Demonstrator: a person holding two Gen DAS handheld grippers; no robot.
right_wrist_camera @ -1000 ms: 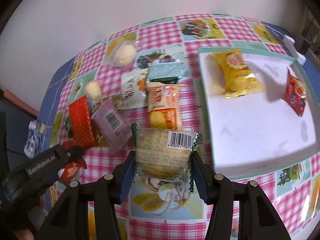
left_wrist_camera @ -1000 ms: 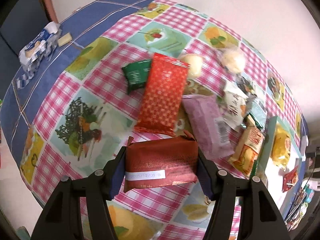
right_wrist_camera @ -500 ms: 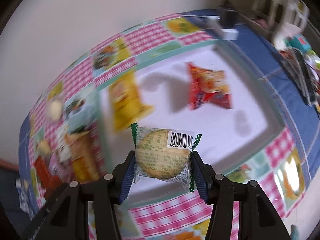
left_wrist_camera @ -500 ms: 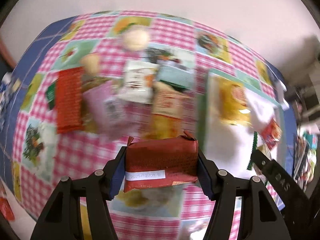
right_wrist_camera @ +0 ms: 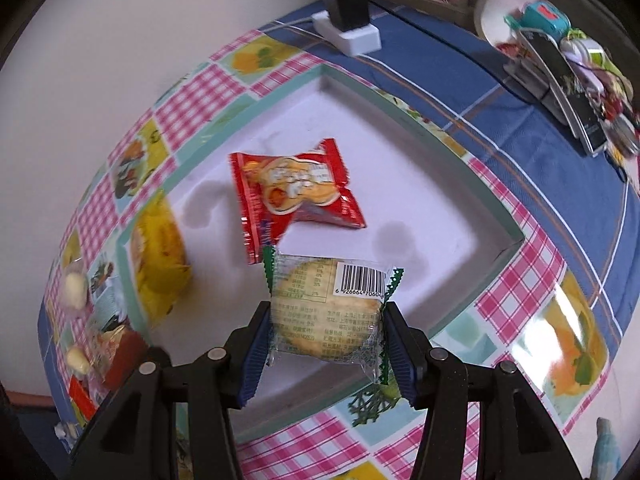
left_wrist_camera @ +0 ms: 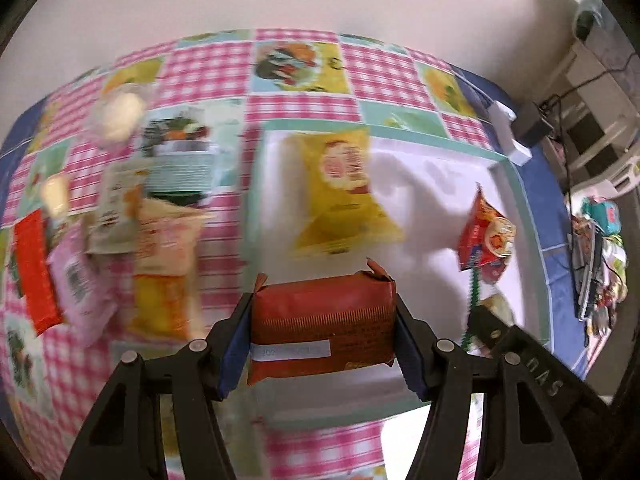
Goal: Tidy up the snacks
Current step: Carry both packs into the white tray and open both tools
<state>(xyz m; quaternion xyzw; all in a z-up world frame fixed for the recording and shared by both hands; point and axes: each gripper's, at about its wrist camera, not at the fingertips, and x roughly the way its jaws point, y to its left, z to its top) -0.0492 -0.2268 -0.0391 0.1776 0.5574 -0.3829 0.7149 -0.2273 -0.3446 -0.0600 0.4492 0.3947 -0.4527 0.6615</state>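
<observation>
My left gripper (left_wrist_camera: 324, 344) is shut on a dark red snack pack (left_wrist_camera: 324, 320) and holds it above the near edge of the white tray (left_wrist_camera: 424, 168). My right gripper (right_wrist_camera: 326, 344) is shut on a clear-wrapped round biscuit pack (right_wrist_camera: 326, 312) with a barcode, over the same white tray (right_wrist_camera: 400, 184). On the tray lie a yellow chip bag (left_wrist_camera: 340, 188) and a red snack pack (right_wrist_camera: 292, 196). The yellow chip bag (right_wrist_camera: 160, 256) shows at the left of the right wrist view. The right gripper's arm and biscuit pack (left_wrist_camera: 492, 308) appear at the right of the left wrist view.
Several loose snacks (left_wrist_camera: 160, 240) lie heaped on the checked tablecloth (left_wrist_camera: 304, 76) left of the tray, among them a red pack (left_wrist_camera: 34, 268) and a pink pack (left_wrist_camera: 80, 288). A white power strip with a black plug (right_wrist_camera: 350, 24) and clutter (right_wrist_camera: 568, 60) sit beyond the tray.
Both grippers swept from over the snack heap rightwards to above the white tray, each still carrying its pack. The views rolled, so the tray now fills the middle.
</observation>
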